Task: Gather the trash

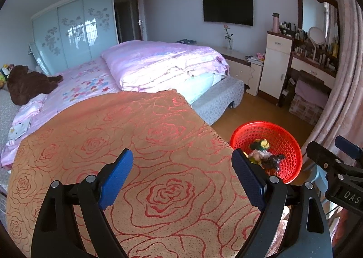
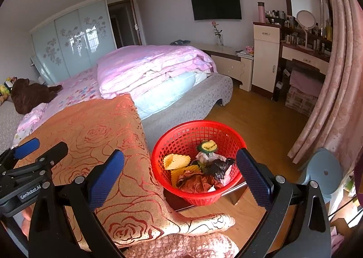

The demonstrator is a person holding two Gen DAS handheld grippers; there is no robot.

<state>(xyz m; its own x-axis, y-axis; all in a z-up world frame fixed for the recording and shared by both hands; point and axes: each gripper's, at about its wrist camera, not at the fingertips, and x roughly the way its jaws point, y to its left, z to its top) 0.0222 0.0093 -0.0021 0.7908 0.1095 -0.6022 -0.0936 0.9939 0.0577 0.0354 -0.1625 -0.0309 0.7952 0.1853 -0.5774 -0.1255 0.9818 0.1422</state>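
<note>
- Left wrist view: the left gripper (image 1: 182, 176) is spread wide with nothing between its blue pads (image 1: 116, 177); it hangs level over the rose-patterned orange cloth (image 1: 127, 144), which shows no litter in this view.
- Left wrist view: the red mesh basket (image 1: 292, 144) lies at about 2 o'clock from the left gripper, just past the cloth's right edge and lower than it. Crumpled scraps are visible inside, partly hidden behind the right-hand pad.
- Left wrist view: part of the right gripper enters at 3 o'clock, beside the basket — its jaws cannot be judged from here.
- Right wrist view: the right gripper (image 2: 180, 176) is likewise spread and empty, tilted slightly downward. The basket (image 2: 163, 156) sits almost dead ahead at 12 o'clock, between the two pads (image 2: 106, 175), resting on a low dark stand just beside the draped cloth (image 2: 109, 135).
- Right wrist view: the collected trash (image 2: 199, 171) — yellow foam netting, brown and black crumpled film, a pale wrapper — fills the basket floor. The basket is round, so no long axis governs the approach.
- Right wrist view: the left gripper's body shows at 9 o'clock, over the cloth.
- Judgement: the right gripper is the nearer of the two to the basket; collection looks largely done, since no loose trash shows on cloth or wooden floor (image 2: 261, 121).
</note>
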